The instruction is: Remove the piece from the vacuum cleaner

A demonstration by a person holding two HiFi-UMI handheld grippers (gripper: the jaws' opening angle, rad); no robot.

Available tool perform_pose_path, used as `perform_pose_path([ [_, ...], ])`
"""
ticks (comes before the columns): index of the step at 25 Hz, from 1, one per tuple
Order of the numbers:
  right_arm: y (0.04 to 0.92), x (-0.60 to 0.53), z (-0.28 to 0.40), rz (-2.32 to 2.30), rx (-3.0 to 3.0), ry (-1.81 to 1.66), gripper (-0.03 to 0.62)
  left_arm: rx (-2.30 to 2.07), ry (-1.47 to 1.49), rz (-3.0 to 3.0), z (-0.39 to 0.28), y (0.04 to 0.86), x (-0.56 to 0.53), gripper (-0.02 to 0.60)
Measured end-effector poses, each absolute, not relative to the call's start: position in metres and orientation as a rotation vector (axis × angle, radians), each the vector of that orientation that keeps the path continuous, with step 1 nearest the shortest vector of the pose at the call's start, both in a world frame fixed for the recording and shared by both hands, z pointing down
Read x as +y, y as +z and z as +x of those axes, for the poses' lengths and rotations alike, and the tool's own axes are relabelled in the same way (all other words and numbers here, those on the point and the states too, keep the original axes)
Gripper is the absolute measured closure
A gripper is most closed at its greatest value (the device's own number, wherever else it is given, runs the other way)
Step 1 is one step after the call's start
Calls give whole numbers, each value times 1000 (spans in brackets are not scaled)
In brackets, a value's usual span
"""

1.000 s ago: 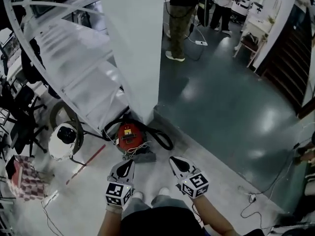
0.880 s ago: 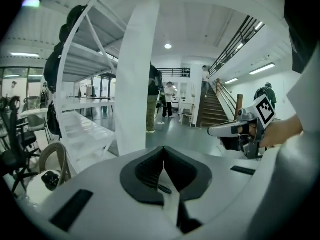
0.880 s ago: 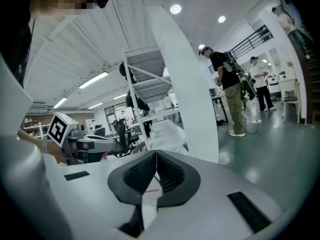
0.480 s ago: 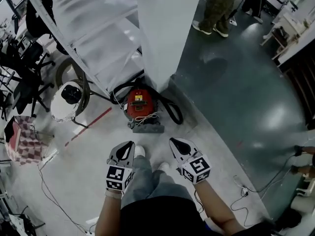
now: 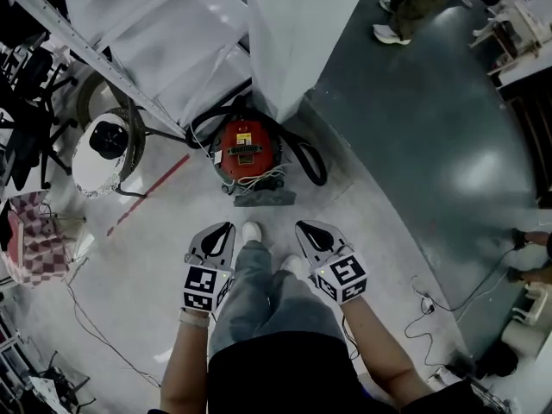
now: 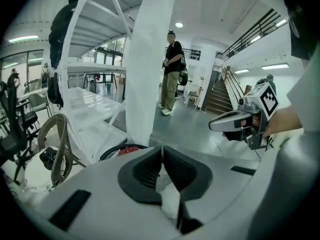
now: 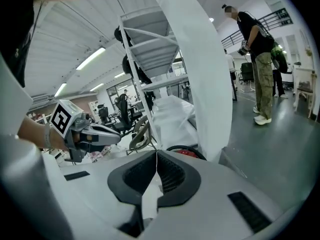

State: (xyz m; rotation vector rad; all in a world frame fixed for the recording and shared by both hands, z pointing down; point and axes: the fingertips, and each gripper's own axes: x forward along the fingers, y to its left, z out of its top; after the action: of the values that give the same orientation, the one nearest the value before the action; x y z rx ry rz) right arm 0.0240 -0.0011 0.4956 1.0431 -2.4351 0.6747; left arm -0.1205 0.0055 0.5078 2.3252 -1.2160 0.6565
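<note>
Vacuum cleaner [image 5: 246, 149] against white pillar [image 5: 297, 41] (black hose [image 5: 316, 167] beside it)

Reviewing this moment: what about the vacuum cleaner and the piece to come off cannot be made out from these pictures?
- Head view: the vacuum cleaner is too small to show which piece detaches; its yellow label is unreadable.
- Head view: how the grey part joins it is too small to see.
- Left gripper view: the body of the left tool hides all but a red sliver of the cleaner.
- Right gripper view: the right tool does likewise.
</note>
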Motion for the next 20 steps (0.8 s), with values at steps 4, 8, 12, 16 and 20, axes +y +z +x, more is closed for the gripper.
perform_pose_path([
  [4,530,-17,13,1027,-2384,693,565,-1124,717,2322,-124,543,-8,562],
  [8,564,-22,2,964,-2338,712,565,-1054,729,2352,-117,575,-21,561],
  [12,604,-32,-3,921,-2289,689,565,-984,750,2353,-111,618,-31,561],
  [16,644,-44,-2,891,-2237,677,563,-900,793,2330,-103,663,-33,561],
  [20,686,-60,1,878,-2201,660,562,-831,846,2323,-98,708,-43,560],
])
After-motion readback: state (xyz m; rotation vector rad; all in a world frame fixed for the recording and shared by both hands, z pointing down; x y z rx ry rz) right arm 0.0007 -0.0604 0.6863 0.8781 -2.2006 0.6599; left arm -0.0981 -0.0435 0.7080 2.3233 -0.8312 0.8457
